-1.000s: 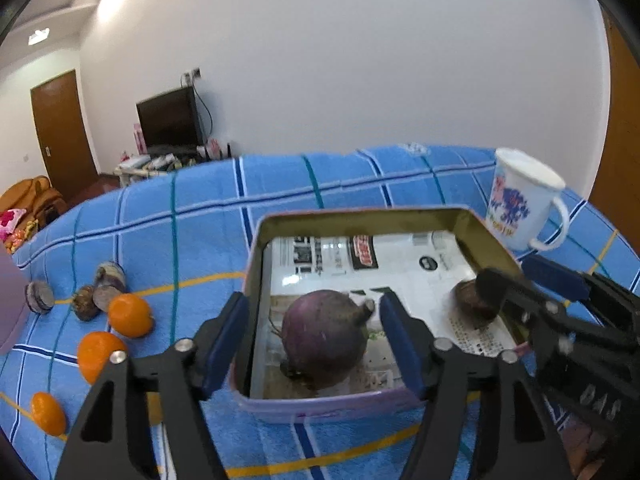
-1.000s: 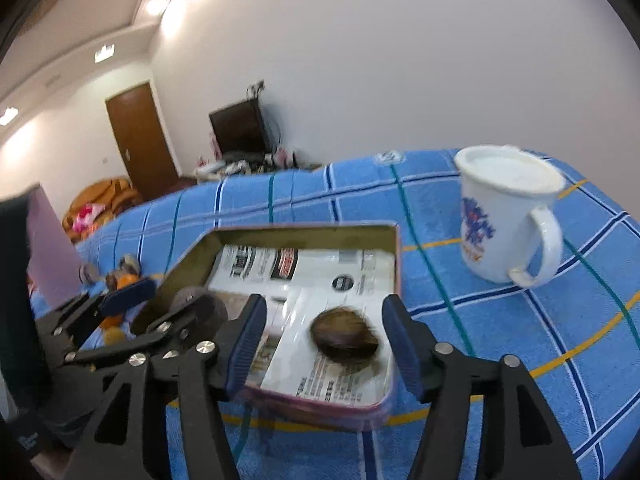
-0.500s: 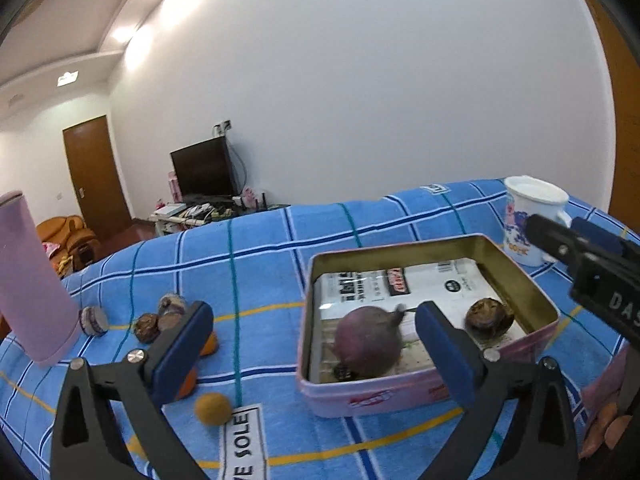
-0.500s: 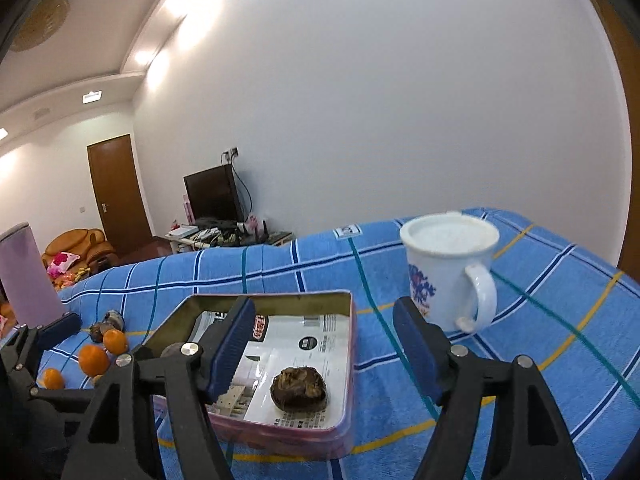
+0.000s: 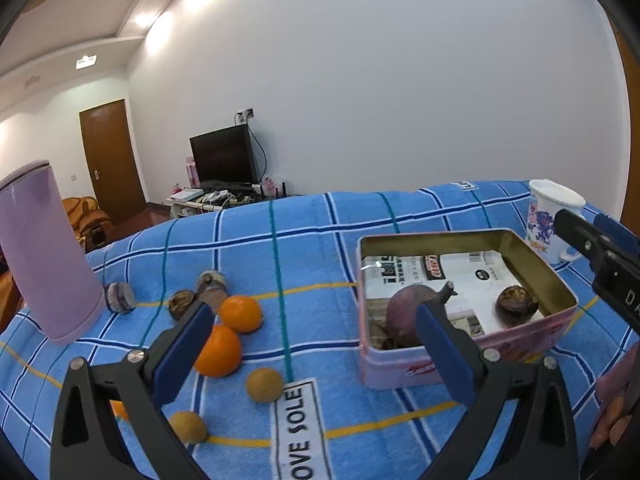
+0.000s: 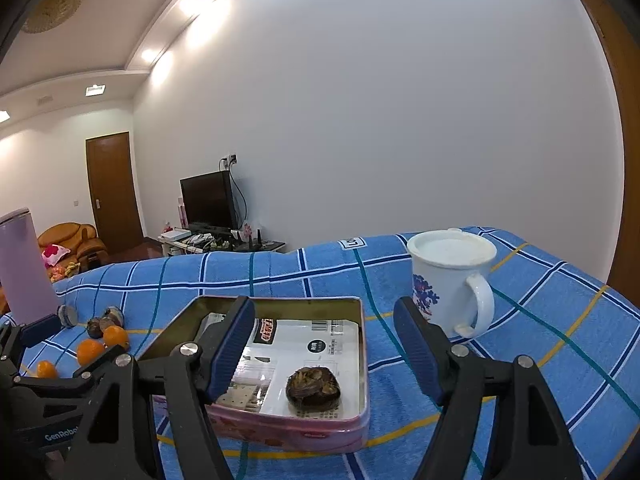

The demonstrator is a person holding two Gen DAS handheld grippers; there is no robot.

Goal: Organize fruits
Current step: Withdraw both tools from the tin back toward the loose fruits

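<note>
My left gripper stands wide open and empty, held back from the pink tin on the blue checked cloth. In the tin lie a round purple fruit and a dark brown wrinkled fruit. Left of the tin lie two oranges and two small tan fruits. My right gripper is open and empty above the near side of the tin, with the dark brown fruit below and between its fingers, untouched.
A tall lilac cylinder stands at the far left, with several small dark fruits beside it. A white lidded mug stands right of the tin. A cloth label lies in front. A television and a door are behind.
Both grippers have drawn back and up from the tin. The left jaws have spread wider off the purple fruit, and its view has swung left to the oranges. The right jaws have widened slightly.
</note>
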